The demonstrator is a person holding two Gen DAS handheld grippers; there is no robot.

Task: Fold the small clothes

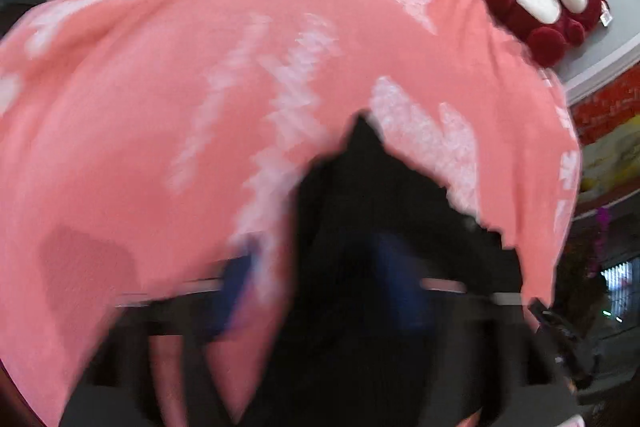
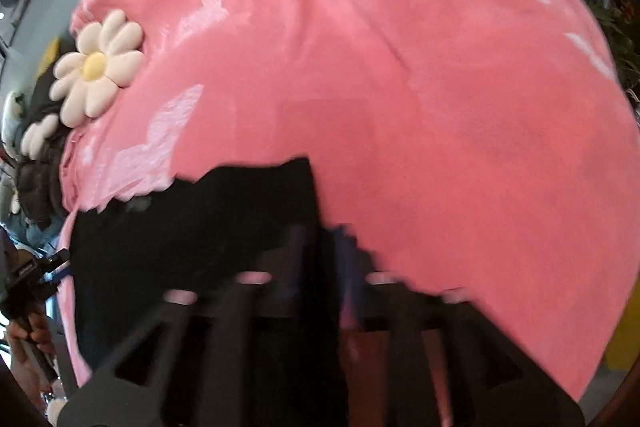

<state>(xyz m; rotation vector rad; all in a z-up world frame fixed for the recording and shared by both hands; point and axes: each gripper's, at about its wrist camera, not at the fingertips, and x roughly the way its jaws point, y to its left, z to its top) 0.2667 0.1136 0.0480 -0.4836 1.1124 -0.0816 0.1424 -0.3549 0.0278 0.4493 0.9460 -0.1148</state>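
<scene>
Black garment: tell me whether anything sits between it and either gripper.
Nothing visible does. In both wrist views the black garment lies right at the blurred fingers, over the pink blanket. The daisy cushion and red plush monkey sit far off at the blanket's edges. Motion blur hides the jaw state.

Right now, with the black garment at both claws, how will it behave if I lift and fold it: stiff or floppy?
Probably floppy: the black garment shows a ragged, wavy edge against the pink blanket. Likely light, since it lies thin and flat. It may drag on the fuzzy blanket rather than slide, though blur hides how either claw grips it.
</scene>
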